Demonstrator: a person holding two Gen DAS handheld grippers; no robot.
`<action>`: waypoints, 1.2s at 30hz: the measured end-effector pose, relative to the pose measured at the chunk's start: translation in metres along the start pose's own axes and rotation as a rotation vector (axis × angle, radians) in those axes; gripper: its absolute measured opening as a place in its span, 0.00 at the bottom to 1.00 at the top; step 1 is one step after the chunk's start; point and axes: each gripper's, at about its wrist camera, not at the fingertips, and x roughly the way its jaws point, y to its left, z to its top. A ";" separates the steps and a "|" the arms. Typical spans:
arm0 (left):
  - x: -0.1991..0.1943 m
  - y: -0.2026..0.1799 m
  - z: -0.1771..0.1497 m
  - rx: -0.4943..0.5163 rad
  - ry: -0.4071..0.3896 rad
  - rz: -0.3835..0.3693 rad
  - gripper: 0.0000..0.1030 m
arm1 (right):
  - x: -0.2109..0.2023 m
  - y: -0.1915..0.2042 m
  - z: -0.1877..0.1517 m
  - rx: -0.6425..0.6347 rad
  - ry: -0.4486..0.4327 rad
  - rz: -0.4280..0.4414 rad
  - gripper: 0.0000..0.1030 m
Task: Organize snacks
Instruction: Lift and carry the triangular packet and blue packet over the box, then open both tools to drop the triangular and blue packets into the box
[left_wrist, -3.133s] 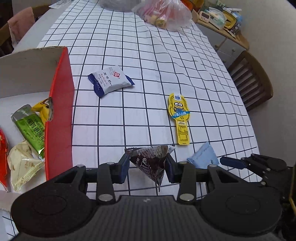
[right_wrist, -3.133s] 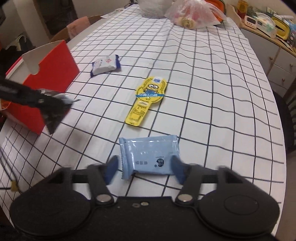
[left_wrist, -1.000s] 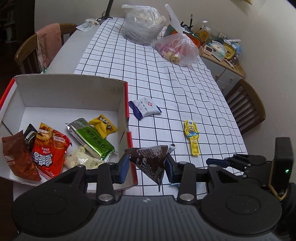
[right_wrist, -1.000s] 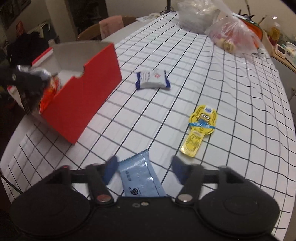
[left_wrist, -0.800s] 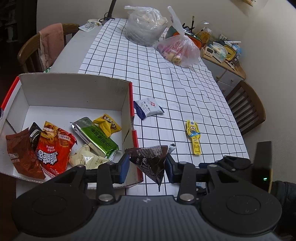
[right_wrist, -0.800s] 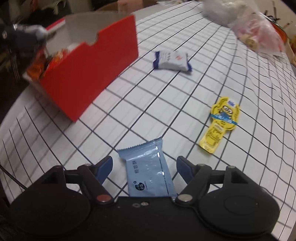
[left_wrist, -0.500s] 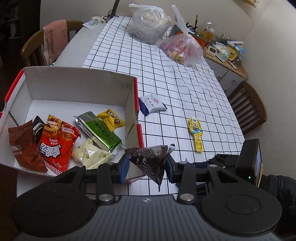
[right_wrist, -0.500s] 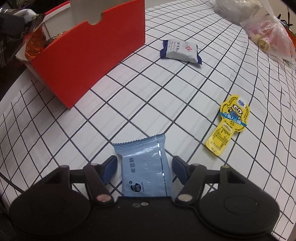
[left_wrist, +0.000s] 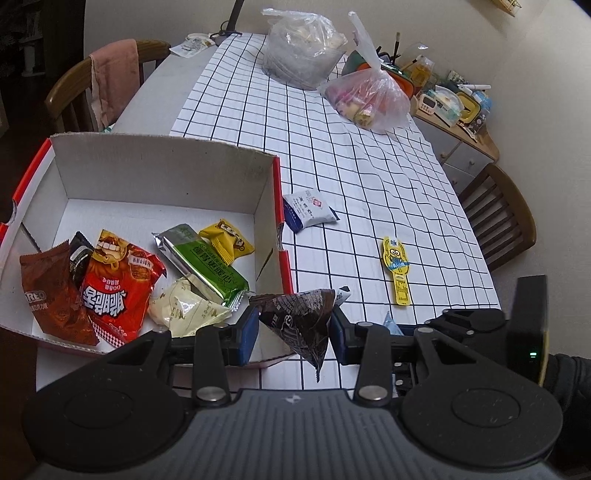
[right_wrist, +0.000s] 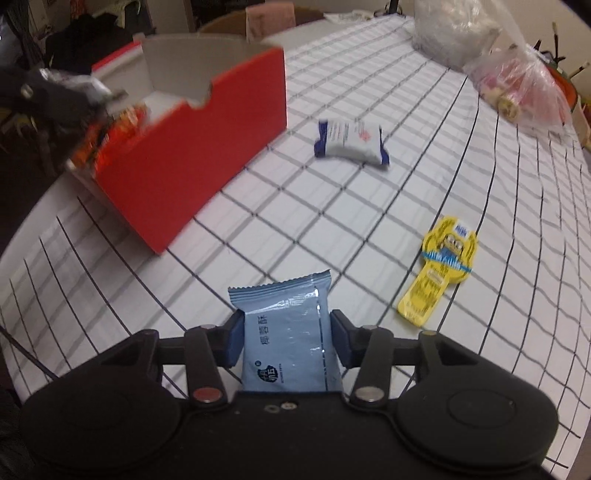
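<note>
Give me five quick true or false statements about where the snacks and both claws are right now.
1. The left claw grips a dark triangular foil snack. True.
2. The right claw is empty. False: it is shut on a pale blue flat packet.
3. The yellow cartoon-figure packet lies inside the red cardboard box. False: on the checked tablecloth.
4. The white packet with blue ends lies outside the box. True.
5. The box holds a green bar wrapper. True.

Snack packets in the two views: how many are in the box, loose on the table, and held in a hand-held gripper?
In the box: 6 (brown, black, red, green, yellow, cream)
Loose on the table: 2 (white-blue, Minion)
Held: 2 (dark triangle, light blue)
Total: 10
</note>
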 end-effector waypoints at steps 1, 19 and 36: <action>-0.001 0.000 0.001 0.002 -0.005 0.002 0.38 | -0.007 0.002 0.004 0.002 -0.019 0.001 0.45; -0.031 0.033 0.043 0.049 -0.118 0.082 0.38 | -0.061 0.055 0.097 0.038 -0.237 0.008 0.45; -0.008 0.126 0.079 0.042 -0.081 0.289 0.38 | 0.024 0.111 0.161 0.014 -0.153 0.021 0.45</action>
